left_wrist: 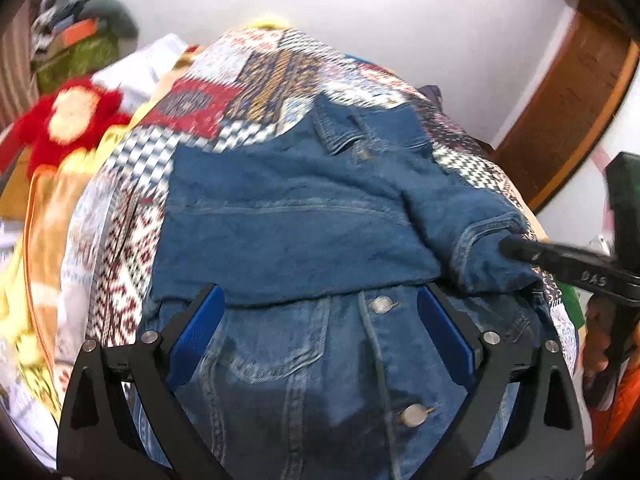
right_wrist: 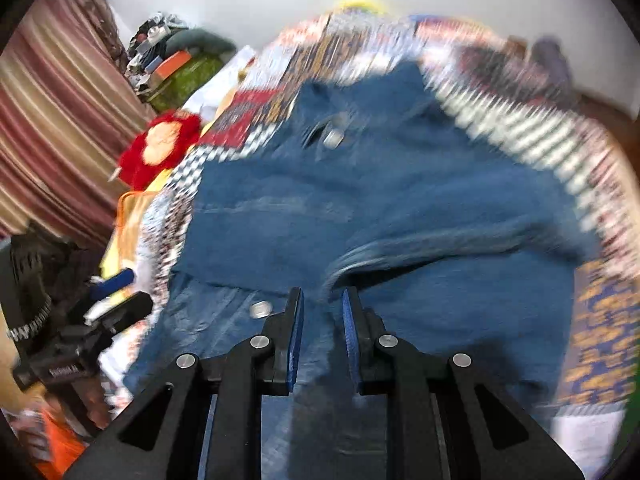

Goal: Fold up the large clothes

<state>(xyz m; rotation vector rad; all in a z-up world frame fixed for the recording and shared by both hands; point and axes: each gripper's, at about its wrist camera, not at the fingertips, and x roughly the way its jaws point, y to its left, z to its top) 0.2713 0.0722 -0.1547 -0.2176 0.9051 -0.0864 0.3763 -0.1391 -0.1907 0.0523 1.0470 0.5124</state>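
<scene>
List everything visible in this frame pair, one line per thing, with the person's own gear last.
denim jacket: one, blue, spread on the quilt, partly folded
patchwork quilt: one, multicoloured, covering the bed
plush toy: one, red, left of the quilt
striped curtain: one, maroon and tan, far left
wooden frame: one, brown, right by the wall
left gripper: open, above the jacket front
right gripper: shut on the jacket sleeve

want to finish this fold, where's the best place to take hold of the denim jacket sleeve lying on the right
Take the sleeve cuff: its stitched edge is thick and lies on top of the denim jacket. Come from the right edge, where the right hand-held gripper already sits on it.
</scene>
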